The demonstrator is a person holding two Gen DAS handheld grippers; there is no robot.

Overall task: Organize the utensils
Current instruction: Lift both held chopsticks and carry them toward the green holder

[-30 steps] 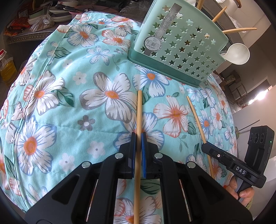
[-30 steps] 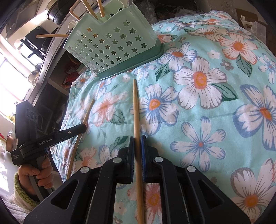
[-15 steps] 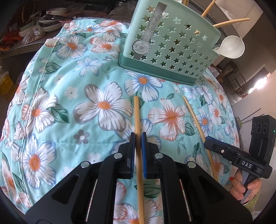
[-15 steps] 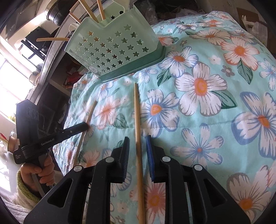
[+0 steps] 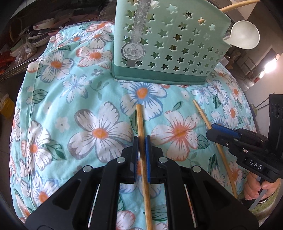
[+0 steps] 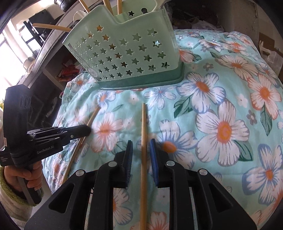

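Floral quilt fills both views, turquoise w/ white-and-orange flowers. At its far side stands the mint caddy, star cutouts in the walls, darker green base, label strip down one face. Several sticks poke up out of it, and a white ladle hangs off its right corner in the left wrist view. Left tool, angled down at the quilt, has its blue pads pressed together on the first chopstick, pinching it partway along. The stick's far end points toward the caddy base and stops short of it; can't tell if the stick is lifted off the cloth. Right tool is spread, w/ a gap on both sides of the second chopstick, which lies on the quilt between the pads, untouched, tip also aimed at the caddy and apart from it. The two chopsticks run roughly side by side, apart from each other. Each tool shows at the edge of the other's view: a hand in a green-cuffed sleeve on the left one, fingers of a hand on the right one's handle.
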